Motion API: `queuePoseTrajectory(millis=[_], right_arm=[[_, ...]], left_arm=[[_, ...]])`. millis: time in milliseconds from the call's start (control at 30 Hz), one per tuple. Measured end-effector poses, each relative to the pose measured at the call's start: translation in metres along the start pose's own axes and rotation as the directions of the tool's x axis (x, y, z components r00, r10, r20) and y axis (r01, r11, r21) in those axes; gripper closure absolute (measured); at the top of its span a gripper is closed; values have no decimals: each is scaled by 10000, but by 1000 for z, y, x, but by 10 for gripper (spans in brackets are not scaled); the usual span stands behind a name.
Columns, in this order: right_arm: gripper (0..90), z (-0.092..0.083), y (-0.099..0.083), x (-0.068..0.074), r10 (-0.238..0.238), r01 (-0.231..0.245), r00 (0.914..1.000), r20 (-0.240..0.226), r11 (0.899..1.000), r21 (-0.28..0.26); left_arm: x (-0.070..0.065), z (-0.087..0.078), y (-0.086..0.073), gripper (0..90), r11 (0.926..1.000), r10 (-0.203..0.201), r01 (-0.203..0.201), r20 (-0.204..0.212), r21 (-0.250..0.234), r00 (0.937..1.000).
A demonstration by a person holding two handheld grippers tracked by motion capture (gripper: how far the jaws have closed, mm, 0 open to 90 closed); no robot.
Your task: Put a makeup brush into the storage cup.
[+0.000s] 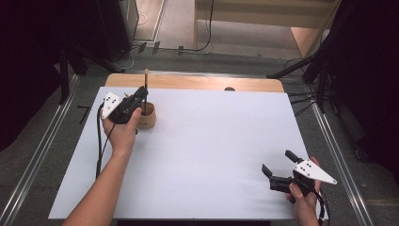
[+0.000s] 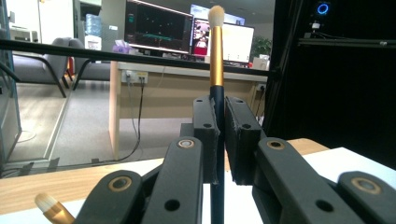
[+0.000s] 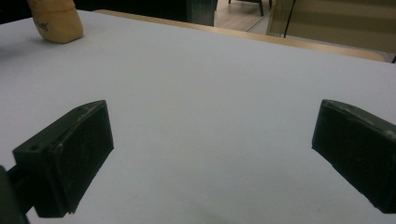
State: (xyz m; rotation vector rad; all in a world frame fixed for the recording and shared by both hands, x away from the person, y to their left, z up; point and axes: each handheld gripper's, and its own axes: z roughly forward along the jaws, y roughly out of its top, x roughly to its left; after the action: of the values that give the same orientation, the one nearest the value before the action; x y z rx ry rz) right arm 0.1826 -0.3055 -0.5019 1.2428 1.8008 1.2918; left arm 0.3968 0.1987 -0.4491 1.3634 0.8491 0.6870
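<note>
A makeup brush (image 2: 215, 56) with a dark handle, gold ferrule and pale bristles stands upright, bristles up. My left gripper (image 2: 222, 135) is shut on its handle. From above, the left gripper (image 1: 140, 93) is at the far left of the table, right over a round wooden cup (image 1: 147, 120), and the brush (image 1: 146, 80) rises above it. A second brush tip (image 2: 50, 208) with a gold ferrule pokes up at the lower left of the left gripper view. My right gripper (image 1: 277, 161) rests near the front right corner, open with nothing between its jaws (image 3: 210, 154).
A white sheet (image 1: 211, 141) covers the table, with a wooden strip (image 1: 197, 82) bare along the far edge. The wooden cup (image 3: 55, 21) is far off at the right gripper view's upper left. Dark stands and cables flank the table.
</note>
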Motion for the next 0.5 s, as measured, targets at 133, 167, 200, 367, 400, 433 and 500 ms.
queuePoseTrajectory(millis=[133,167,200,367,400,433,500], right_arm=[[0,0,0,-1,7,-7,10000,9,10000,-23],[0,0,0,-1,10,-10,10000,10,10000,-18],[0,0,0,-1,9,-9,10000,9,10000,-16],[0,-1,-1,-1,28,-28,10000,4,10000,4],[0,-1,-1,-1,35,-35,10000,2,10000,-1],[0,-1,0,-1,45,-45,10000,4,10000,3],[0,-1,-1,-1,52,-52,10000,-6,10000,3]], left_arm=[[-3,4,-4,845,9999,152,-150,-171,85,9997],[-3,5,-5,845,9998,161,-159,-203,114,9997],[-4,5,-5,845,9996,234,-229,-300,167,9993],[-5,6,-8,845,9981,607,-599,-676,139,9959],[-5,7,-8,845,9972,742,-731,-774,167,9942],[-5,7,-9,845,9970,765,-753,-808,173,9938],[-6,8,-10,845,9970,772,-760,-877,165,9931]])
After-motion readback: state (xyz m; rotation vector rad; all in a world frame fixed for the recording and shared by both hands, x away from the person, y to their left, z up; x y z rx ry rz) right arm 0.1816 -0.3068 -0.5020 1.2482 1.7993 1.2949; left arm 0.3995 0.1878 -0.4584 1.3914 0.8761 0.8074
